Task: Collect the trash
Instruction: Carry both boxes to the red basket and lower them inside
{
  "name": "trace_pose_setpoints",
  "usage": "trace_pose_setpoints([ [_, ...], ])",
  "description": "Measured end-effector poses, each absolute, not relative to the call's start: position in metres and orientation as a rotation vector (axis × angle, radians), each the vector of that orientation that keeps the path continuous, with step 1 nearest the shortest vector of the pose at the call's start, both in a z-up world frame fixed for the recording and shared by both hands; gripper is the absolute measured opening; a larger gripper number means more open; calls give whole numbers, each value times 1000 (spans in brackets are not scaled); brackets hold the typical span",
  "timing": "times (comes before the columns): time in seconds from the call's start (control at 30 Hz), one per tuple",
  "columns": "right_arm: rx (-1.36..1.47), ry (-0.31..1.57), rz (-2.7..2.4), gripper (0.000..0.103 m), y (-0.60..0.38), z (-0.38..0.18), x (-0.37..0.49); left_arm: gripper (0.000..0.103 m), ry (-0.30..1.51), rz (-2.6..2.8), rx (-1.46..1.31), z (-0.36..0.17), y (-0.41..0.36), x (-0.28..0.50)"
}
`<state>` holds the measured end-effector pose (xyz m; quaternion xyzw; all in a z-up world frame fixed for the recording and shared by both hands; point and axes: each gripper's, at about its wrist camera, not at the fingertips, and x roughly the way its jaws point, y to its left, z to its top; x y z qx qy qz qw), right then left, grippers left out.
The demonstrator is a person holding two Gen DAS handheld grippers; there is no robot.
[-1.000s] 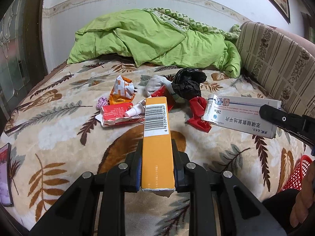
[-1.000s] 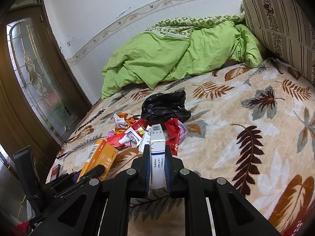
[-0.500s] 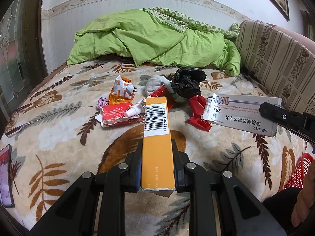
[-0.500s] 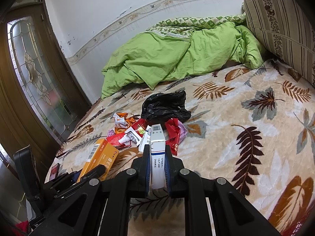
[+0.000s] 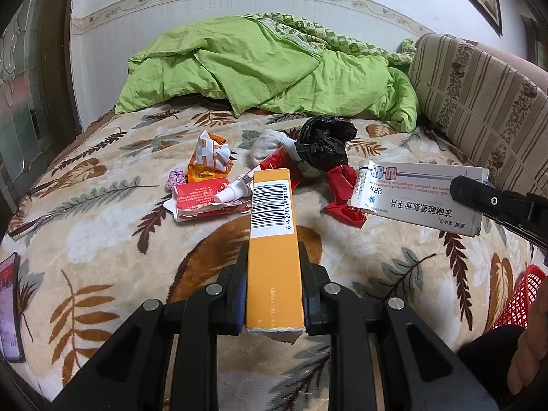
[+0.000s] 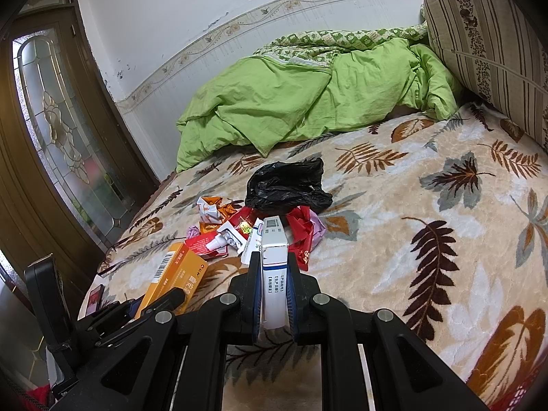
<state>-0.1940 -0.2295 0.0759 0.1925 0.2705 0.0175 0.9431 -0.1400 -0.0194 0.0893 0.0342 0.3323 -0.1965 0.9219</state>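
My left gripper is shut on a long orange box with a barcode on its far end, held above the bed. That orange box also shows at lower left in the right wrist view. My right gripper is shut on a flat white-and-blue medicine box, seen edge-on; the same medicine box hangs at the right in the left wrist view. Beyond both lies a heap of trash: a crumpled black plastic bag, red wrappers, a torn red carton, an orange-white packet.
A leaf-patterned blanket covers the bed, with a green duvet bunched at the far end and a striped cushion on the right. A red mesh basket sits at the bed's right edge. A phone lies at left.
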Motion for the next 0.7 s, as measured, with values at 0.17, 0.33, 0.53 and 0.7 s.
trace_pose_setpoints([
  [0.17,394,550,36,13,-230,76,-194,22,681,-416,73,90,-19,-138],
  [0.33,401,537,28,13,-231,79,-197,22,681,-440,69,92,-19,-142],
  [0.53,444,544,29,13,-240,81,-213,22,686,-492,72,98,-25,-152],
  [0.7,477,549,5,13,-252,85,-242,22,686,-586,92,110,-45,-171],
])
